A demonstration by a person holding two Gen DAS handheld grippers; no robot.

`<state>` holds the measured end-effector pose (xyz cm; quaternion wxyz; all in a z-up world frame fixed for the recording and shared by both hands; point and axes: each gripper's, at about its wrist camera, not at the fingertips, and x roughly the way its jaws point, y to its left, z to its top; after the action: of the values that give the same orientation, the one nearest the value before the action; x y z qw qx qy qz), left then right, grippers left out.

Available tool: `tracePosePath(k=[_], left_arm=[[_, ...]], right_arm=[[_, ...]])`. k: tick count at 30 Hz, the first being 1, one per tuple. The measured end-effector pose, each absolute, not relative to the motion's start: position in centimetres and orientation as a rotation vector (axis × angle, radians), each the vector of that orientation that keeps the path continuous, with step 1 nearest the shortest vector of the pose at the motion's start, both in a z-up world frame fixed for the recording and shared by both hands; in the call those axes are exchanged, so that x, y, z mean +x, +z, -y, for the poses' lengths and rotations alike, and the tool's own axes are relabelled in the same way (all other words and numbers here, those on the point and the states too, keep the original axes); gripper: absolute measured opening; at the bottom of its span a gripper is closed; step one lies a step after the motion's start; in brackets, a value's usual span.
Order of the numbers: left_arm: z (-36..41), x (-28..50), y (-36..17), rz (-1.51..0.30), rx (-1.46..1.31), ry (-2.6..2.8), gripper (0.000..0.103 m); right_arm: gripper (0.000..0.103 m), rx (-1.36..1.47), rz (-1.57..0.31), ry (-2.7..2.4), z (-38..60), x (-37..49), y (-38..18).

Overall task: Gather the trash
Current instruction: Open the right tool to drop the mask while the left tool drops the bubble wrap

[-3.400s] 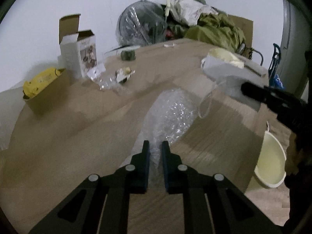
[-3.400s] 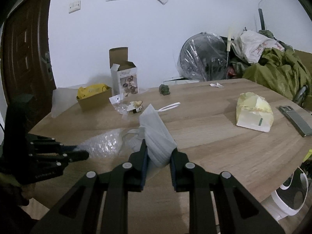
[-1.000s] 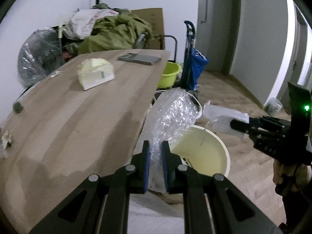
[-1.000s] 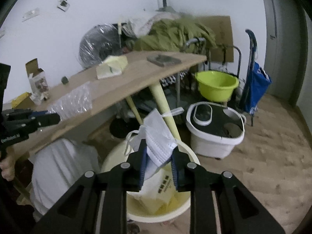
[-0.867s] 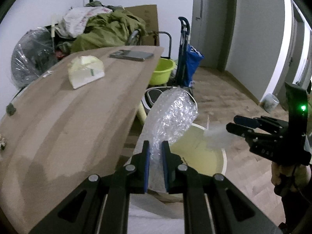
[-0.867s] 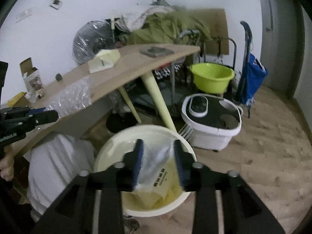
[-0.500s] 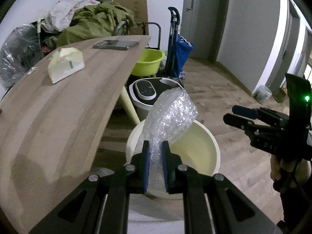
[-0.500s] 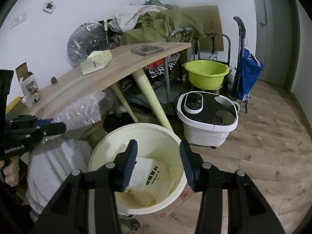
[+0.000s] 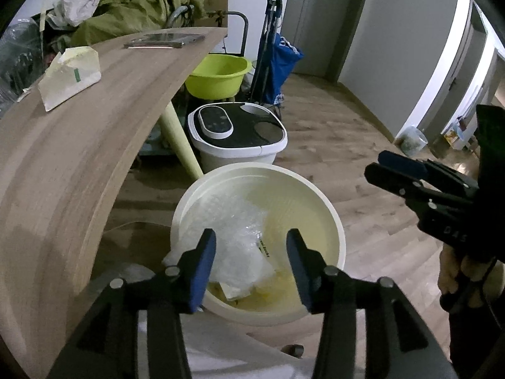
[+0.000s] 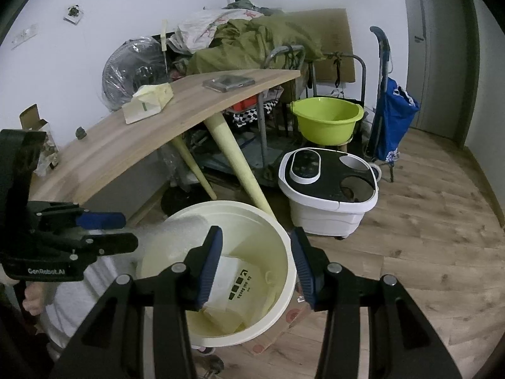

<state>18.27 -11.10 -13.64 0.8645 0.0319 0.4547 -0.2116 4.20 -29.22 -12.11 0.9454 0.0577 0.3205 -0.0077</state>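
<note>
The left gripper [image 9: 251, 260] hung with fingers spread, holding nothing, directly over the cream bin [image 9: 334, 221]. Below it the bubble wrap [image 9: 236, 237] lay inside the bin, atop a printed white bag [image 10: 235, 284]. The right gripper [image 10: 255, 263] was likewise released, poised above the bin's rim. Beyond, at twelve o'clock, stood a white foot bath [image 10: 328, 192]; at ten o'clock the wooden table [image 9: 79, 132] carried a yellow tissue pack [image 9: 69, 77].

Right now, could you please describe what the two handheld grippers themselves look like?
Both are matte black linkage frames with silver rivets and blue finger pads. The left gripper body reads "GenRobot.AI" in the right wrist view; the right gripper shows partial letters "DAS". A bare hand grips the right one.
</note>
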Motion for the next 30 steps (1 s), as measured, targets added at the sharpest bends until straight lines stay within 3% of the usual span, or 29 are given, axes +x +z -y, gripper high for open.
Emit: tracePosePath(k=[30], left_arm=[[2.7,14.5,-8.7,-0.807,-0.051,-0.292,0.049]], right_arm=[[0.043,-0.031,-0.595,0.156,20.2,7.4,-7.8]])
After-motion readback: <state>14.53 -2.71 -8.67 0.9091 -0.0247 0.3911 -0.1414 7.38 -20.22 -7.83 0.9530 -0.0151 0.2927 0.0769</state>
